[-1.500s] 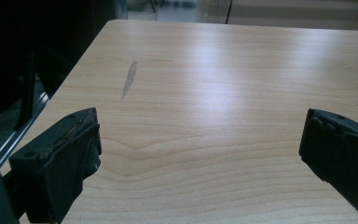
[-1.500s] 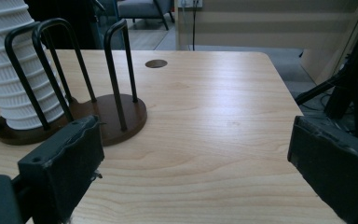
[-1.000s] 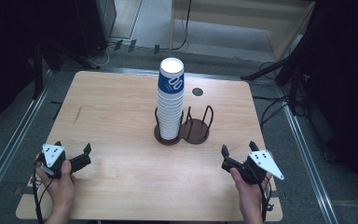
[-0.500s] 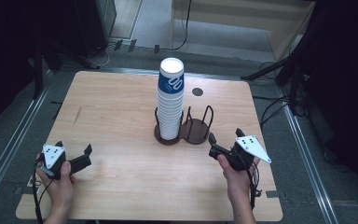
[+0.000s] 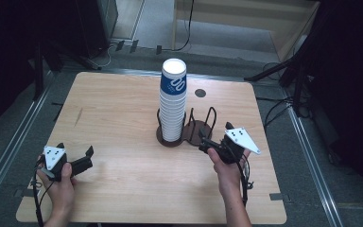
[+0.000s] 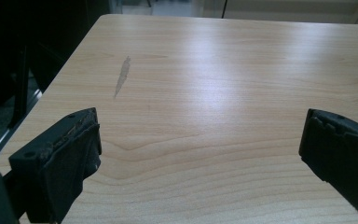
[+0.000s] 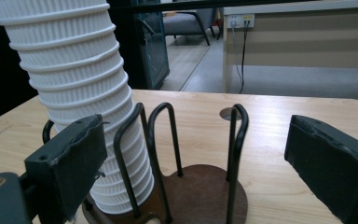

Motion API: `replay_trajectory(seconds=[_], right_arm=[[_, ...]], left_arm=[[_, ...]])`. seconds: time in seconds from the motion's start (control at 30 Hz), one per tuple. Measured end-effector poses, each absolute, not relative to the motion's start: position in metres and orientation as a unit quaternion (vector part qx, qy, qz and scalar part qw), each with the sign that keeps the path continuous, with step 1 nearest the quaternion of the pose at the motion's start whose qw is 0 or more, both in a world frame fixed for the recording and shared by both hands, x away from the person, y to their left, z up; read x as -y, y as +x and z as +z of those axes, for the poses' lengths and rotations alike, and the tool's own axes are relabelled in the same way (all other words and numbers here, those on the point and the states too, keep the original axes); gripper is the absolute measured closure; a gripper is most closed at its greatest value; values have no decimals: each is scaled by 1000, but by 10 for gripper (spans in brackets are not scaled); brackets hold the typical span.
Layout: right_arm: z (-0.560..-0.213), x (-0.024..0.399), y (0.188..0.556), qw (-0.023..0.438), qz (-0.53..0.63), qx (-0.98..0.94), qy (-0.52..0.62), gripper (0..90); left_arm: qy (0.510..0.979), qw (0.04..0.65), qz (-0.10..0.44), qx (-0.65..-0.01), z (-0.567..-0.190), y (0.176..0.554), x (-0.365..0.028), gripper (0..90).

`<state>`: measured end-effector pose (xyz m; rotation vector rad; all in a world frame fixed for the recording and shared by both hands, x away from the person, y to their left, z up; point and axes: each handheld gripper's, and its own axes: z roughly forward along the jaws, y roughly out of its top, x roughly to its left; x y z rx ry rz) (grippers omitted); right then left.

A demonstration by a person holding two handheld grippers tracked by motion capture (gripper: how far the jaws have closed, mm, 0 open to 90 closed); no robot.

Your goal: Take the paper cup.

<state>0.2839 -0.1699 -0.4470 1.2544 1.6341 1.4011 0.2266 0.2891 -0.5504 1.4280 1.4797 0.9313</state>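
Cups: one tall stack of paper cups (image 5: pixel 173 101), upright in the holder, just ahead-left of right fingertips.
Holder: one dark wire rack (image 5: pixel 194 130), two bays, one bare.
Right gripper (image 5: pixel 207 143): jaws just been closing, still apart, gripping nothing.
Left gripper (image 5: pixel 88 157): wide open, empty, over bare table (image 5: pixel 123 109).
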Motion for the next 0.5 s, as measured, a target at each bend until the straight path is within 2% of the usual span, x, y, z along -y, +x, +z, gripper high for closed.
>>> replay_trajectory(seconds=[0.5], right_arm=[[-434, 138, 295, 324, 544, -630, 450, 53]], left_arm=[[574, 434, 367, -589, -550, 228, -290, 0]])
